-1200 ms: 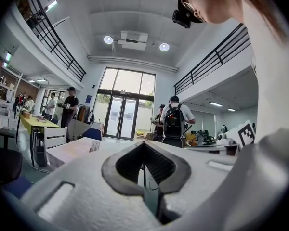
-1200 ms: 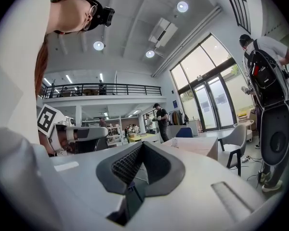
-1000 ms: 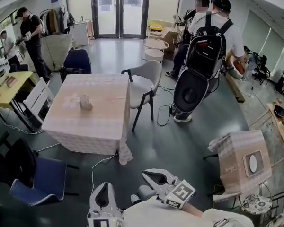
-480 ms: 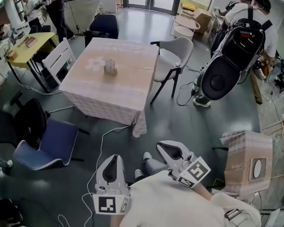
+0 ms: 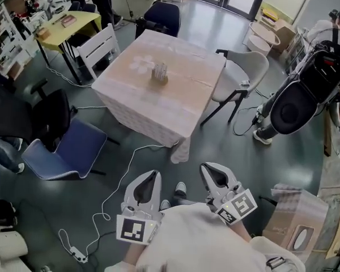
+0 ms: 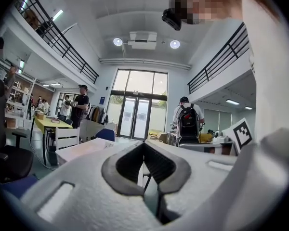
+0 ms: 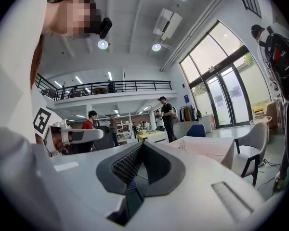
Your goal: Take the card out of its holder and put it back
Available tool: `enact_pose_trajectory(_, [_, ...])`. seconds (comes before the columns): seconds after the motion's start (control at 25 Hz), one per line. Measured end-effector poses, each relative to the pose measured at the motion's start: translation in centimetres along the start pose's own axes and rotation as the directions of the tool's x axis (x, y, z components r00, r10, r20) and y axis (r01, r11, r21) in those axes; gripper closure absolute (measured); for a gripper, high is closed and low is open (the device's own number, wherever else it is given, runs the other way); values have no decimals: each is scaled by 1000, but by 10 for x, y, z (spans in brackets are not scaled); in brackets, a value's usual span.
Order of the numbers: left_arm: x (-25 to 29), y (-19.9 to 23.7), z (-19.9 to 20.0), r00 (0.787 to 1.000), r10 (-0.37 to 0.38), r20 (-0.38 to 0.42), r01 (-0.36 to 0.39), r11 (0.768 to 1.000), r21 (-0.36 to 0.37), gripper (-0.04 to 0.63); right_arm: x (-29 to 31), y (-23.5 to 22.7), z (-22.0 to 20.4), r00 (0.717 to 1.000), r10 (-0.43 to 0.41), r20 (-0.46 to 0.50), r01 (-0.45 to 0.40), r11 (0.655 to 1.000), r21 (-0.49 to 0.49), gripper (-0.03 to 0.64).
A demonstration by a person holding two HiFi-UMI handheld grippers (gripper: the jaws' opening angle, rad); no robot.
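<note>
A small clear card holder (image 5: 159, 72) with a card in it stands upright near the middle of the cloth-covered square table (image 5: 175, 103), in the upper middle of the head view. Both grippers are held close to the person's body, well short of the table and pointing toward it over the floor. My left gripper (image 5: 154, 174) is shut and holds nothing; its pads meet at the tips (image 6: 144, 143). My right gripper (image 5: 206, 166) is also shut and holds nothing (image 7: 142, 145). The table (image 7: 207, 147) shows far ahead in the right gripper view.
A white chair (image 5: 243, 75) stands at the table's right side and a white slatted chair (image 5: 99, 47) at its left. A blue chair (image 5: 73, 149) and a black office chair (image 5: 39, 115) sit nearer left. A cable (image 5: 122, 174) crosses the floor. A person with a large black bag (image 5: 306, 101) is at right.
The table has come nearer and slid lower and to the right in the head view. Both grippers have moved forward toward it, still shut.
</note>
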State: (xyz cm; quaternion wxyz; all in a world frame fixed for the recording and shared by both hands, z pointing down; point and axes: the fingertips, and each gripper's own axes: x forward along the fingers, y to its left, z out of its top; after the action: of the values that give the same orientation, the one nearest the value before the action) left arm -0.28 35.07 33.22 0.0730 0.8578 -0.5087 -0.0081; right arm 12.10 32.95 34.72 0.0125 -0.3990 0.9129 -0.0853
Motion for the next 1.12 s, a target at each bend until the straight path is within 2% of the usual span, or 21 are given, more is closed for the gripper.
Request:
enact_pose_trajectory(0.24, [29, 4, 4, 999, 39, -17, -39, 999, 13, 595, 12, -27, 2, 1000, 29, 10, -29, 999, 16, 618])
enact_pose_trajectory(0.68, [74, -9, 5, 1000, 24, 17, -24, 1000, 11, 595, 16, -65, 1, 999, 42, 10, -43, 999, 16, 618])
enact_pose_trajectory(0.88, [78, -3, -1, 998, 56, 14, -56, 998, -18, 595, 19, -74, -5, 999, 47, -7, -47, 999, 23, 618])
enact_pose_trajectory(1.12, [75, 16, -13, 997, 78, -27, -79, 996, -44, 595, 34, -73, -10, 998, 50, -24, -48, 998, 46, 618])
